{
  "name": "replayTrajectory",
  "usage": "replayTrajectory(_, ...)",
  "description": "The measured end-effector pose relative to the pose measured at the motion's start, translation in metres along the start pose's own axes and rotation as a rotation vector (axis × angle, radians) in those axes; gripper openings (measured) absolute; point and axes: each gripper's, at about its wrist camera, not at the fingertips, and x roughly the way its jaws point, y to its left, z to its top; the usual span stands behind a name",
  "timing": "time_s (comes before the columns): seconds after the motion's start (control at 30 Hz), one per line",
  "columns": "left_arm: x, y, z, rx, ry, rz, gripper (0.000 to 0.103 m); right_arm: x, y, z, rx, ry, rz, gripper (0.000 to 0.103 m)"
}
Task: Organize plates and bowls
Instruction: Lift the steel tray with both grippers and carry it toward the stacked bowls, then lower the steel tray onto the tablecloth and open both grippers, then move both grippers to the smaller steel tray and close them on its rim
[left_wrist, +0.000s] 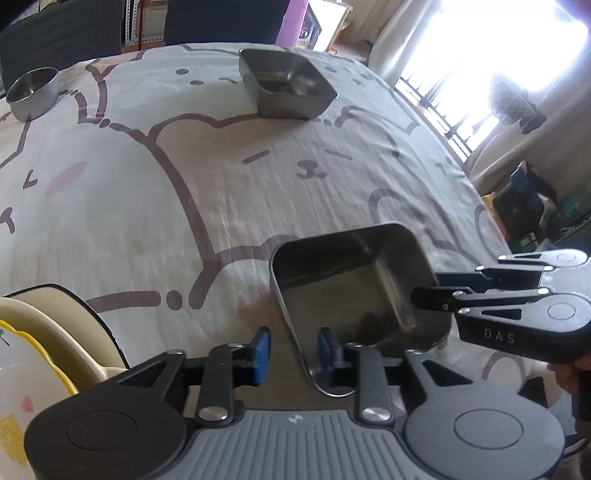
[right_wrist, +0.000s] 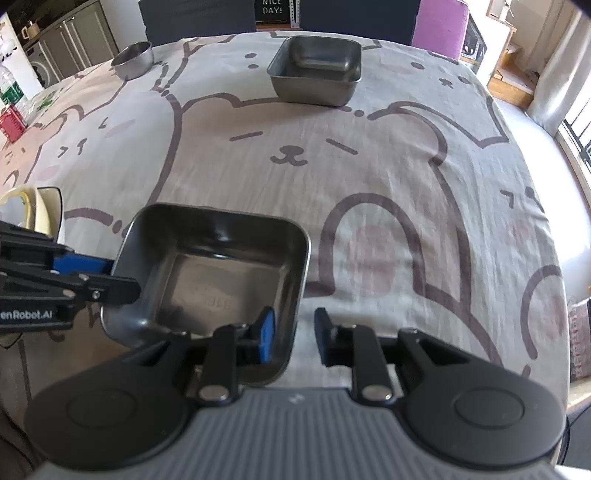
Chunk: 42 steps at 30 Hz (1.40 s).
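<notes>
A square steel tray (left_wrist: 351, 288) (right_wrist: 218, 266) sits on the bear-print tablecloth (left_wrist: 221, 177) close in front of me. My left gripper (left_wrist: 294, 349) straddles the tray's left wall, one blue pad outside and one inside, with gaps on both sides; it is open. My right gripper (right_wrist: 294, 330) straddles the opposite wall the same way, open and not pressing. Each gripper also shows in the other view: the right gripper (left_wrist: 430, 288) and the left gripper (right_wrist: 114, 277). A second square steel tray (left_wrist: 288, 88) (right_wrist: 316, 70) and a round steel bowl (left_wrist: 33, 92) (right_wrist: 133, 59) stand at the far side.
Cream and yellow-rimmed plates (left_wrist: 44, 332) (right_wrist: 33, 214) are stacked at the near left. A bottle (right_wrist: 11, 96) and a red box (right_wrist: 11, 123) stand at the far left edge. Dark chairs (right_wrist: 199, 18) line the far side. The table drops off at the right toward a window.
</notes>
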Motion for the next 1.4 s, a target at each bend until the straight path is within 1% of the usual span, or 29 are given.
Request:
replayTrajectory(0.03,-0.003,0.000,0.000,0.000,-0.010,-0.001,0.042,-0.002,-0.001,0.000,0.006,-0.003,0.005,0.030)
replayTrajectory(0.07,-0.005,0.000,0.001,0.000,-0.018,-0.001,0.048,-0.005,-0.001,0.000,0.010,-0.008,0.009,0.034)
replayTrajectory(0.1,-0.008,0.000,0.002,0.002,-0.027,-0.004,0.053,-0.008,-0.002,0.000,0.015,-0.018,0.013,0.036)
replayTrajectory(0.13,-0.011,0.000,0.003,0.001,-0.040,-0.011,0.054,-0.012,-0.003,0.000,0.020,-0.030,0.017,0.042)
replayTrajectory(0.23,-0.021,0.003,0.007,-0.005,-0.071,-0.015,0.058,-0.024,-0.006,0.001,0.042,-0.065,0.029,0.052)
replayTrajectory(0.27,-0.023,0.003,0.008,-0.005,-0.081,-0.013,0.064,-0.029,-0.008,0.001,0.054,-0.080,0.034,0.057)
replayTrajectory(0.3,-0.026,0.004,0.009,-0.005,-0.096,-0.008,0.076,-0.034,-0.010,0.002,0.068,-0.096,0.036,0.060)
replayTrajectory(0.37,-0.032,0.005,0.012,0.000,-0.136,0.002,0.085,-0.043,-0.013,0.004,0.090,-0.131,0.032,0.071)
replayTrajectory(0.43,-0.038,0.007,0.015,0.002,-0.168,0.006,0.091,-0.051,-0.016,0.006,0.114,-0.170,0.025,0.076)
replayTrajectory(0.5,-0.043,0.010,0.018,-0.001,-0.204,0.004,0.100,-0.059,-0.020,0.009,0.156,-0.213,0.024,0.082)
replayTrajectory(0.57,-0.046,0.012,0.021,-0.005,-0.243,0.016,0.103,-0.066,-0.024,0.012,0.228,-0.269,0.008,0.095)
replayTrajectory(0.63,-0.048,0.015,0.026,0.003,-0.269,0.037,0.103,-0.070,-0.027,0.016,0.281,-0.313,-0.013,0.103)
replayTrajectory(0.7,-0.047,0.019,0.031,0.002,-0.283,0.058,0.103,-0.068,-0.028,0.020,0.310,-0.329,-0.028,0.103)
replayTrajectory(0.9,-0.045,0.036,0.049,-0.049,-0.326,0.094,0.103,-0.042,-0.027,0.041,0.412,-0.323,-0.045,0.103)
replayTrajectory(0.97,-0.044,0.043,0.053,-0.066,-0.349,0.099,0.103,-0.033,-0.027,0.048,0.475,-0.327,-0.032,0.103)
replayTrajectory(1.13,-0.036,0.062,0.066,-0.114,-0.392,0.111,0.103,-0.013,-0.031,0.070,0.686,-0.366,0.040,0.103)
replayTrajectory(1.23,-0.032,0.072,0.074,-0.110,-0.421,0.130,0.103,0.000,-0.028,0.084,0.793,-0.386,0.064,0.103)
replayTrajectory(1.3,-0.030,0.078,0.078,-0.103,-0.430,0.144,0.103,0.007,-0.023,0.093,0.843,-0.388,0.078,0.103)
replayTrajectory(1.4,-0.029,0.093,0.088,-0.128,-0.446,0.136,0.103,0.020,-0.016,0.108,0.892,-0.390,0.069,0.103)
